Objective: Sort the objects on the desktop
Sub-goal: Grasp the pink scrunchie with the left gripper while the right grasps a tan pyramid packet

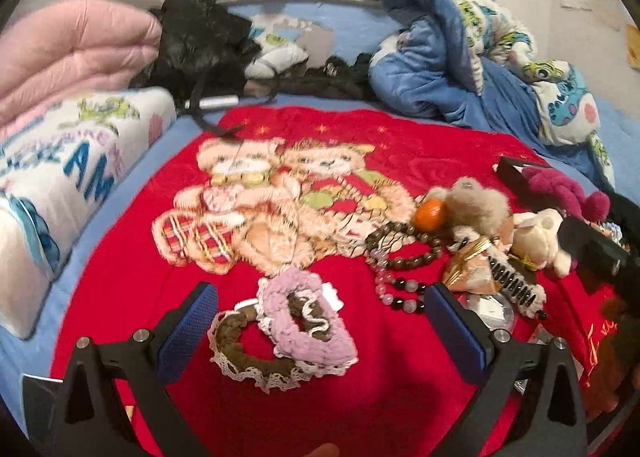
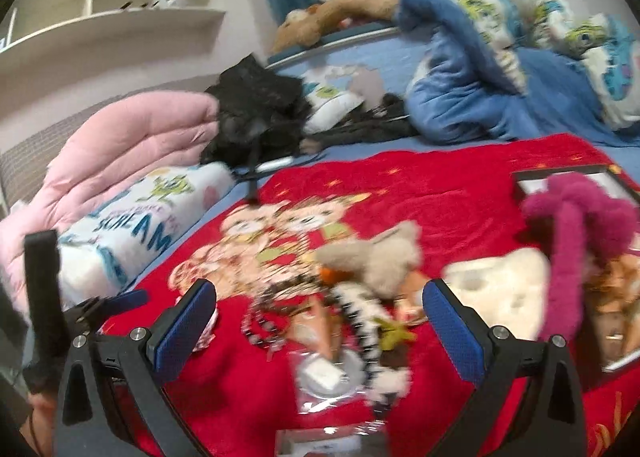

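Note:
A pink crocheted scrunchie (image 1: 304,317) and a brown lace-edged scrunchie (image 1: 244,353) lie on the red bear blanket (image 1: 380,145), between the spread fingers of my left gripper (image 1: 320,331), which is open and holds nothing. To their right are bead bracelets (image 1: 404,257), an orange (image 1: 430,214), small plush toys (image 1: 536,233) and a striped hair clip (image 1: 512,281). My right gripper (image 2: 320,329) is open above that pile: the bracelets (image 2: 272,317), the hair clip (image 2: 360,321), a clear packet (image 2: 324,377) and a beige plush (image 2: 372,257). A magenta plush (image 2: 576,225) lies over a black box (image 2: 532,181).
A pink quilt (image 1: 76,53), a printed pillow (image 1: 68,173), a black bag (image 1: 200,41) and a blue blanket heap (image 1: 460,69) ring the red blanket. The other gripper (image 2: 44,297) shows at the left of the right wrist view. White shelves (image 2: 112,17) are on the wall.

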Tool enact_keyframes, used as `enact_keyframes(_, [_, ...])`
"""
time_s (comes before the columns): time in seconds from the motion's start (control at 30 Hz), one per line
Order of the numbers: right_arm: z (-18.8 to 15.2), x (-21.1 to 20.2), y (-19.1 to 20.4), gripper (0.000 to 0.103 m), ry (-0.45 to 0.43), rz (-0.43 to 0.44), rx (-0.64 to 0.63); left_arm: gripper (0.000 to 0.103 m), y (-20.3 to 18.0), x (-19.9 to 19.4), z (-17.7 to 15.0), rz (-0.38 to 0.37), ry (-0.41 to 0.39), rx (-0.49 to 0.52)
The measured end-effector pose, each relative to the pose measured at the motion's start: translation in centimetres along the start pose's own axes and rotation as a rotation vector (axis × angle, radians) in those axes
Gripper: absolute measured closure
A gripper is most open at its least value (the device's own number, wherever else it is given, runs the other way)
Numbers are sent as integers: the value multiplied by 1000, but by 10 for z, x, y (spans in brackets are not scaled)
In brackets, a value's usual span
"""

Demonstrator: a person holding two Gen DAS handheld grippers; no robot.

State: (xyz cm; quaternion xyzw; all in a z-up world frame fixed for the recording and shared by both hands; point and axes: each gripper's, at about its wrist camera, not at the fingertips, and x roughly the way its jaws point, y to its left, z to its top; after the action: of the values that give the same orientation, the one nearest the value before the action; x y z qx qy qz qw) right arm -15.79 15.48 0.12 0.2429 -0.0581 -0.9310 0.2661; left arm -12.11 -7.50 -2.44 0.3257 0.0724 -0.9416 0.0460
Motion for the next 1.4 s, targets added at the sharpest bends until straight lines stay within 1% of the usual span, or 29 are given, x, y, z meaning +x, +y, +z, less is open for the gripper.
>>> enact_keyframes(0.07, [-2,10,7,0,22,10,-26,0,5,6,-1,-10,24,-21])
enact_keyframes(0.13, [-6,24,12,5,68,40,-41,0,7,11,-2,-18,44,-32])
enact_keyframes(0.17, [-8,30,13,11,90,48,-45,0,7,14,-3,-23,54,-32])
enact_keyframes(0.2, [-10,34,15,14,107,47,-48,0,8,16,-3,-23,63,-31])
enact_keyframes(0.27, [-17,43,15,17,145,30,-54,0,7,19,-3,-27,72,-28])
enact_keyframes(0.43, [-22,51,10,28,186,27,-28,0,6,20,-4,-61,71,-24])
enact_keyframes(0.47, [-23,52,8,36,194,24,-23,0,7,20,-4,-60,68,-28])
enact_keyframes(0.5, [-25,54,7,48,205,22,-18,0,8,19,-4,-61,66,-34])
enact_keyframes(0.53, [-27,57,6,56,223,20,-13,1,10,19,-4,-68,64,-41])
enact_keyframes(0.57, [-29,62,5,68,252,11,-5,4,11,18,-4,-67,64,-49])
enact_keyframes(0.6, [-31,65,3,76,269,1,-1,11,13,19,-4,-57,67,-56])
enact_keyframes(0.63, [-32,67,2,77,276,-6,4,15,13,20,-4,-40,77,-58])
enact_keyframes(0.67, [-32,68,1,78,276,1,11,23,13,23,-5,-27,93,-55])
enact_keyframes(0.7, [-32,66,-1,80,271,11,21,33,13,26,-5,-18,108,-49])
enact_keyframes(0.77, [-33,65,-4,82,268,22,39,42,10,29,-7,22,123,-29])
enact_keyframes(0.8, [-33,65,-4,83,268,22,43,47,9,28,-7,27,119,-24])
enact_keyframes(0.83, [-33,65,-4,83,267,22,44,52,9,27,-7,20,111,-23])
enact_keyframes(0.87, [-33,65,-4,83,266,22,44,61,10,25,-7,9,104,-24])
enact_keyframes(0.9, [-33,65,-4,83,265,21,44,66,11,23,-8,-7,95,-28])
enact_keyframes(0.93, [-33,65,-3,83,265,20,42,67,13,21,-8,-17,91,-31])
enact_keyframes(1.0, [-33,65,-4,83,267,20,42,77,14,17,-9,-33,80,-32])
enact_keyframes(1.13, [-32,66,-4,83,267,18,44,80,14,7,-11,-61,50,-28])
enact_keyframes(1.2, [-32,66,-4,83,266,17,47,85,12,0,-12,-71,23,-16])
enact_keyframes(1.4, [-32,65,-3,85,256,17,48,88,3,-13,-13,-63,-21,46])
